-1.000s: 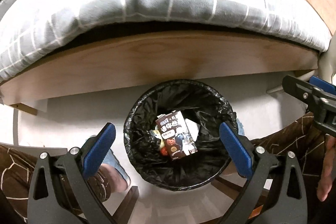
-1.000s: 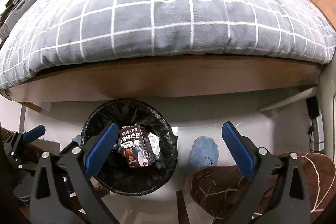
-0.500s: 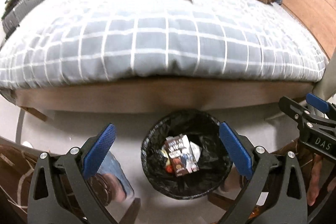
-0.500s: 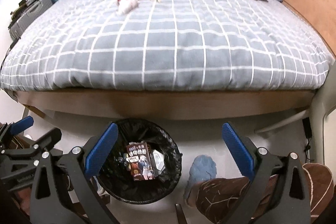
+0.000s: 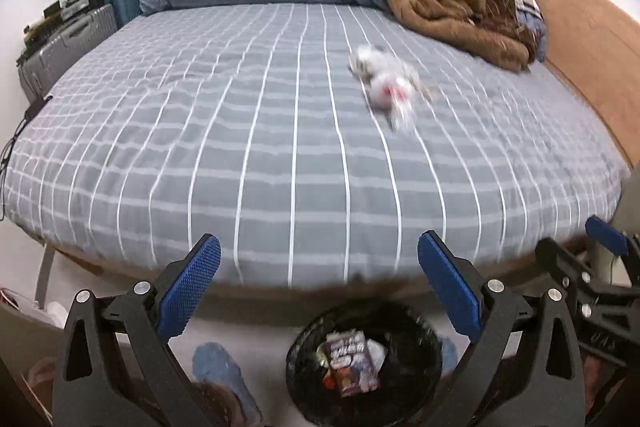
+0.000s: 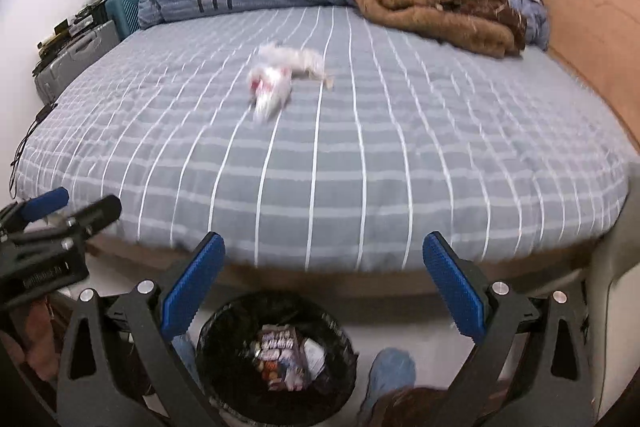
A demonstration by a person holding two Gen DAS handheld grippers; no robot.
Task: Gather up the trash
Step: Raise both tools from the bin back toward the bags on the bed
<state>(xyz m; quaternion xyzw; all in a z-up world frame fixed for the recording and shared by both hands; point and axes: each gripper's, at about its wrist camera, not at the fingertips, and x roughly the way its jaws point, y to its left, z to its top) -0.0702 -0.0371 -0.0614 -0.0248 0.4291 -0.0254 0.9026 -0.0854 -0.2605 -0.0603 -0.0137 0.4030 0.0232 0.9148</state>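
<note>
Trash in a black-lined bin (image 5: 364,367) is sitting on the floor below both grippers, a printed carton (image 5: 352,363) on top. Left gripper (image 5: 320,291) and right gripper (image 6: 324,287) are hanging with fingers wide apart, gripping nothing. Farther off, crumpled white wrappers (image 5: 384,83) are lying mid-bed on the checked sheet (image 5: 280,155).
</note>
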